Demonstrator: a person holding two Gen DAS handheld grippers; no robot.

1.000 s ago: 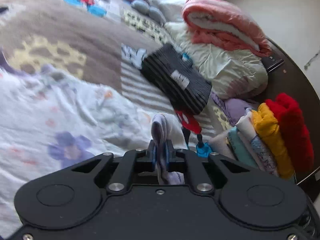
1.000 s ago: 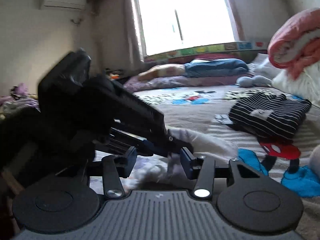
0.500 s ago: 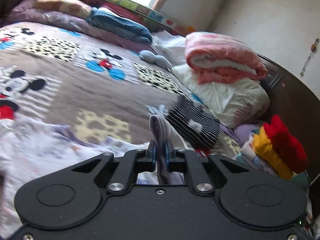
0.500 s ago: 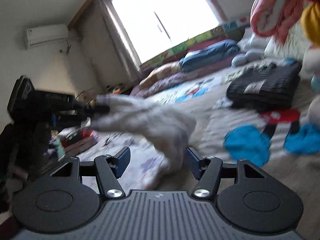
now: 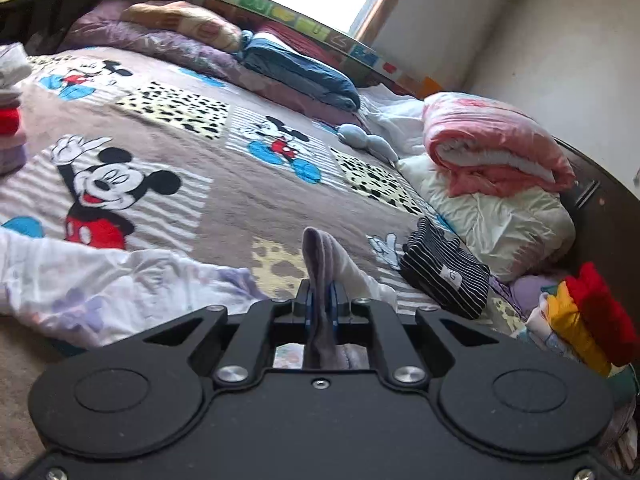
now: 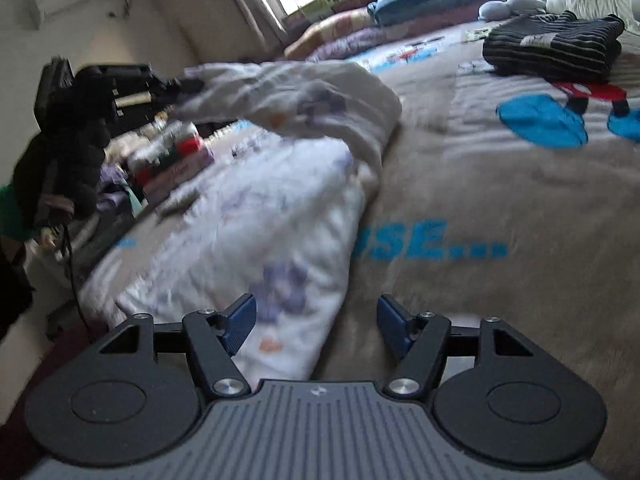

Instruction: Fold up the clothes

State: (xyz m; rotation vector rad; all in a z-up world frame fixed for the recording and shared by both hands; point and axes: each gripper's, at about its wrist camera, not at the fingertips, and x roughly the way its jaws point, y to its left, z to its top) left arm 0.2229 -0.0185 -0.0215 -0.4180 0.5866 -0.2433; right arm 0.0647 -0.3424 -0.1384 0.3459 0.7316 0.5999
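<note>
A white garment with purple flowers [image 5: 100,284] lies spread on the Mickey Mouse bedspread [image 5: 240,196]. My left gripper [image 5: 320,300] is shut on a bunched edge of it and holds that edge raised. In the right wrist view the garment [image 6: 260,208] is draped from the left gripper [image 6: 120,96] at upper left down to the bed. My right gripper [image 6: 314,320] is open, low over the garment's near corner, with cloth between its blue pads but not pinched.
A folded black striped garment [image 5: 444,276] lies at the right of the bed. A stack of folded clothes [image 5: 576,320] and pink and white quilts [image 5: 492,160] stand at the right edge. Pillows [image 5: 296,68] line the far side. Another clothes pile [image 6: 172,156] sits left.
My left gripper has lifted the garment's edge and swung away to the left. My right gripper has dropped low over the garment's near corner, still open.
</note>
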